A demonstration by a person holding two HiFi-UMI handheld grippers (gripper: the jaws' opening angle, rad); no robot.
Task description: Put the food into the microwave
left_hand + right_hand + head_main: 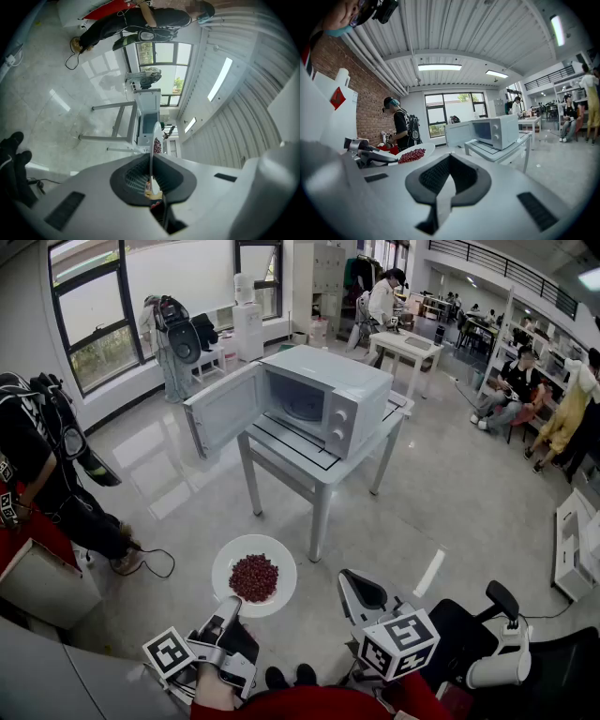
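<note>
A white plate (228, 562) heaped with red food (254, 577) hangs over the floor, short of the table. My left gripper (232, 607) is shut on its near rim. In the left gripper view the plate (151, 145) runs edge-on between the pads. A white microwave (323, 399) stands on a grey table (314, 470) ahead, its door (223, 409) swung wide to the left. My right gripper (353, 589) is low at the right, shut with nothing in it. The right gripper view shows its jaws (445, 183) closed, with the plate (423, 149) to the left and the microwave (494, 131) beyond.
A person with a backpack (47, 460) stands at the left by a red-topped box. A black chair (497, 652) is at the lower right. Seated people (511, 390) and another white table (408, 343) are further back.
</note>
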